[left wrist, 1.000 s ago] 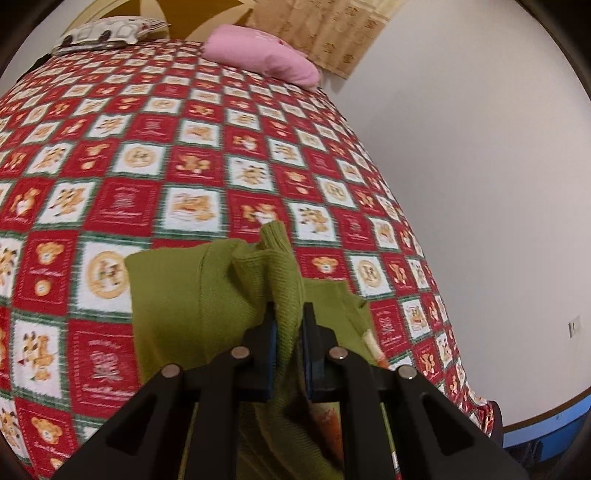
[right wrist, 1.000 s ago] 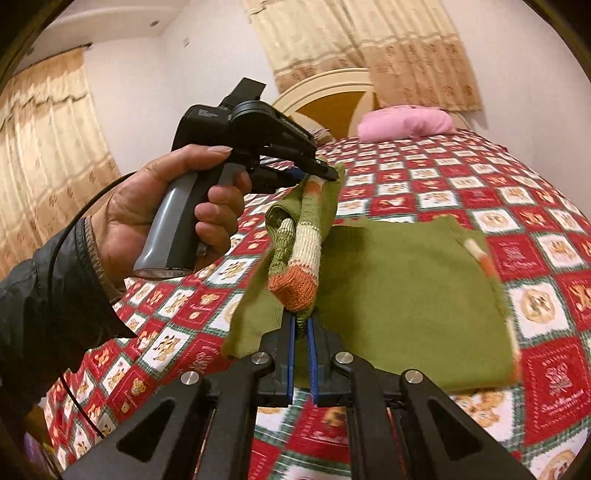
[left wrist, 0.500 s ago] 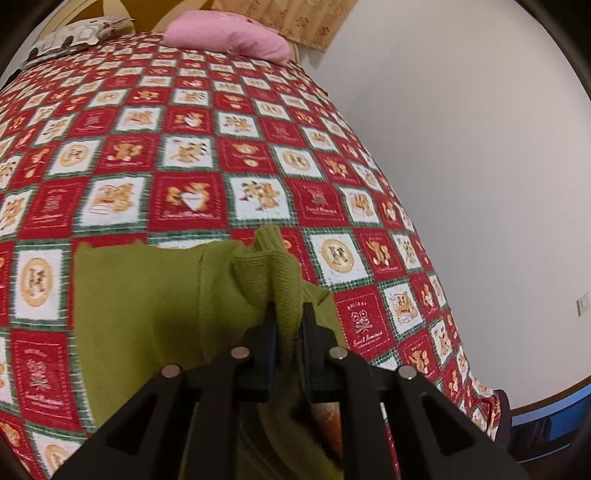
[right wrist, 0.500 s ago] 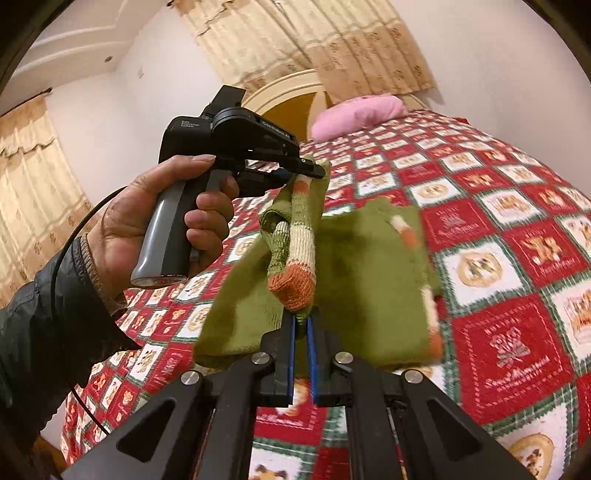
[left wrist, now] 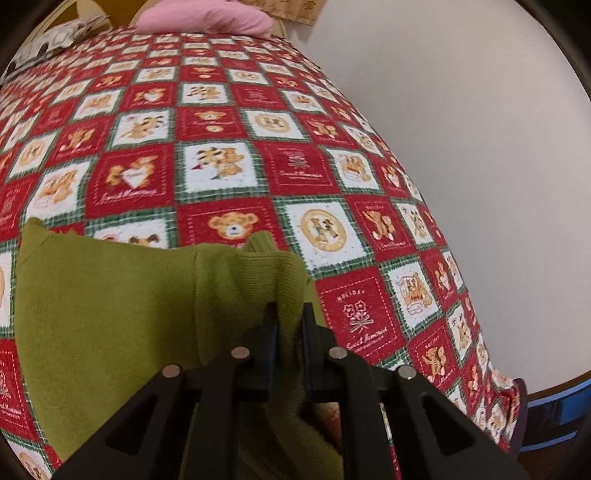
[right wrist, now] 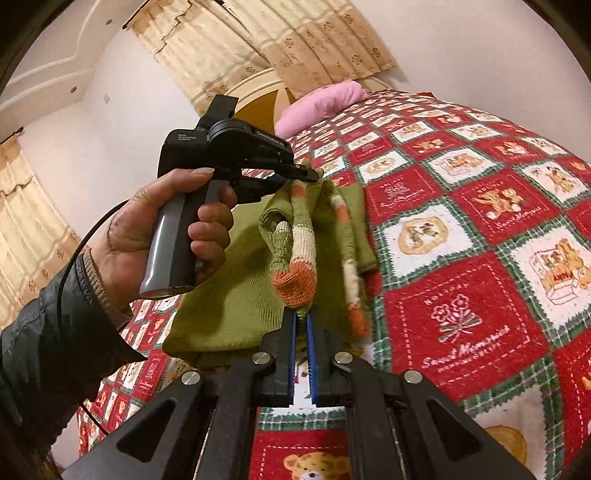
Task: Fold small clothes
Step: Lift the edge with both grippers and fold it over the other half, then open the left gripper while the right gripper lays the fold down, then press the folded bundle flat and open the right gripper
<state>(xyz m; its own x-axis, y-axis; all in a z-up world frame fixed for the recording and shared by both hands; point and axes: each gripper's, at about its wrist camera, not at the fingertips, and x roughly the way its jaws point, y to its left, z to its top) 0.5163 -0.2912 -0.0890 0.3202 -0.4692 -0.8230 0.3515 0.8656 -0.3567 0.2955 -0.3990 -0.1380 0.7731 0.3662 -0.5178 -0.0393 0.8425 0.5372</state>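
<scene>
A small olive-green knitted sweater (left wrist: 110, 314) with orange and cream striped cuffs lies partly on the bed, one side lifted. My left gripper (left wrist: 290, 314) is shut on a bunched fold of the green knit. In the right wrist view the left gripper (right wrist: 299, 173) is held by a hand (right wrist: 147, 236) above the sweater (right wrist: 229, 302), the fabric hanging from its tips. My right gripper (right wrist: 301, 317) is shut on the orange cuff (right wrist: 295, 284) of a striped sleeve. A second striped sleeve (right wrist: 351, 273) dangles beside it, blurred.
The bed wears a red, white and green teddy-bear quilt (left wrist: 295, 173) (right wrist: 480, 229). A pink pillow (left wrist: 207, 18) (right wrist: 321, 103) lies at the headboard. A white wall (left wrist: 461, 147) runs along the bed's right edge. Curtains (right wrist: 295, 40) hang behind the headboard.
Both grippers have carried the lifted side of the sweater across its body and slightly down. The flat green part has narrowed in the right wrist view, and the loose sleeve swings.
</scene>
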